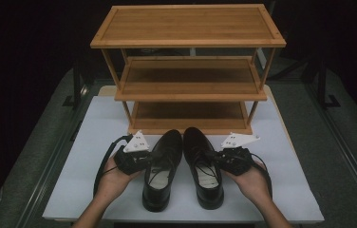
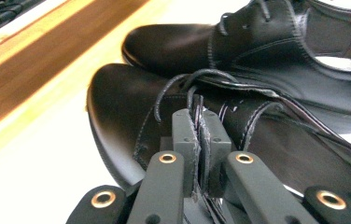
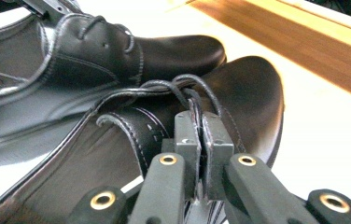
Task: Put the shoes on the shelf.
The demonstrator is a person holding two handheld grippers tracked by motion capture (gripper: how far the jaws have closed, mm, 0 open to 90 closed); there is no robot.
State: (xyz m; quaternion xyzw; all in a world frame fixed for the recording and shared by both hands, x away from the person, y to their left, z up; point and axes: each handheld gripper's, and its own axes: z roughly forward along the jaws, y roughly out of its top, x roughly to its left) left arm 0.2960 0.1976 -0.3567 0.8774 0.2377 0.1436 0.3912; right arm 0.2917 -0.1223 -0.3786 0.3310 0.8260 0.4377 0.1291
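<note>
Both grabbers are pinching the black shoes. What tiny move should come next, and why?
Probably lift both shoes a little together. The left gripper is shut on the left shoe by its side edge, the right gripper on the right shoe, and the wooden rack stands just ahead with bare shelves.

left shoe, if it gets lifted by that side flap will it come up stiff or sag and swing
Likely it sags a little: the left gripper is shut on the thin leather edge by the laces of the left shoe, which probably flexes. The heel may dip and swing, since the grip sits near the middle. The glossy leather looks slippery, so it could slip.
</note>
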